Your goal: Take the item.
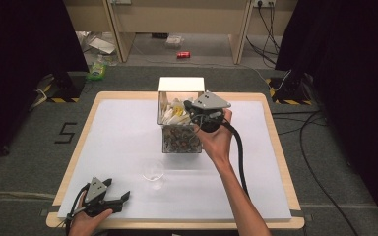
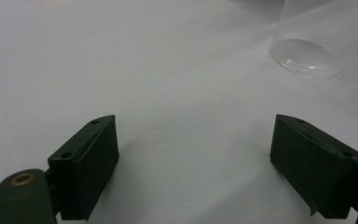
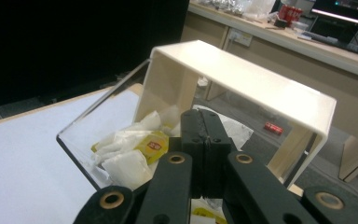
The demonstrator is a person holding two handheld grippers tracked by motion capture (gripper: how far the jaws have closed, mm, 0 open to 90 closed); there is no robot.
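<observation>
At the near left edge of the white surface [image 1: 128, 147], the left tool [image 1: 120, 199] rests low with its jaws spread wide and nothing between them. Just ahead of it and to the right stands an empty clear glass cup [image 1: 153, 170]; the left gripper view shows its base [image 2: 306, 56] beyond the open jaws. Further right, at the far middle, sits a clear box [image 1: 179, 137] with a cream lid [image 3: 247, 79] raised over it, holding tea bags [image 3: 135, 149]. The right tool [image 3: 204, 140] is over the box, jaws pressed together; whether a tea bag is pinched between them I cannot tell. My judgement: no tea bag is in the cup yet, so carrying one across and dropping it in remains to be done
</observation>
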